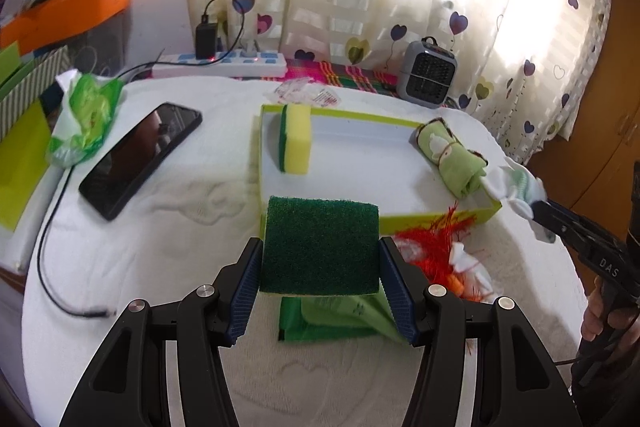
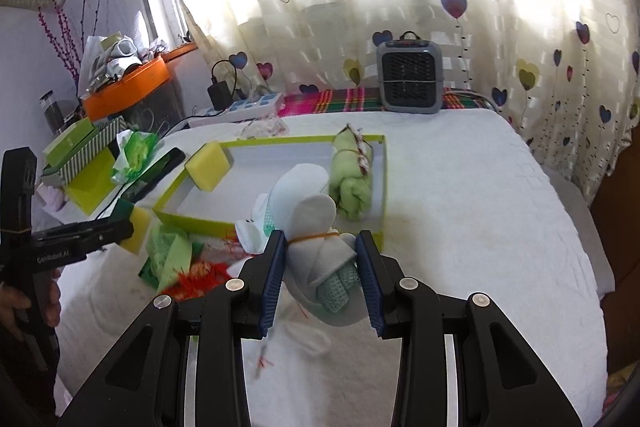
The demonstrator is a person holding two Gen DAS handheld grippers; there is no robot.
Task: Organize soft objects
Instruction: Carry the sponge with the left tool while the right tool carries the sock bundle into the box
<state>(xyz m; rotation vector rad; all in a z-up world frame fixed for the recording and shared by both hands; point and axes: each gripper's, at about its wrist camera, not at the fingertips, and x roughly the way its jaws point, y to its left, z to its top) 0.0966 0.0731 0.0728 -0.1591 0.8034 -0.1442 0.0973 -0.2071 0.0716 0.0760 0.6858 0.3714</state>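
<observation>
My left gripper is shut on a green-topped scrub sponge, held above the white bedcover just in front of the lime-rimmed box lid. Inside the lid stand a yellow sponge at the back left and a rolled green cloth at the right. My right gripper is shut on a bundle of white and pale-green socks tied with a rubber band, at the lid's near right corner. In the left wrist view the right gripper shows at the right edge with the socks.
On the bedcover in front of the lid lie a folded green cloth and an orange fringed item. A phone, a cable and a green wrapper lie to the left. A small grey heater and a power strip stand at the back.
</observation>
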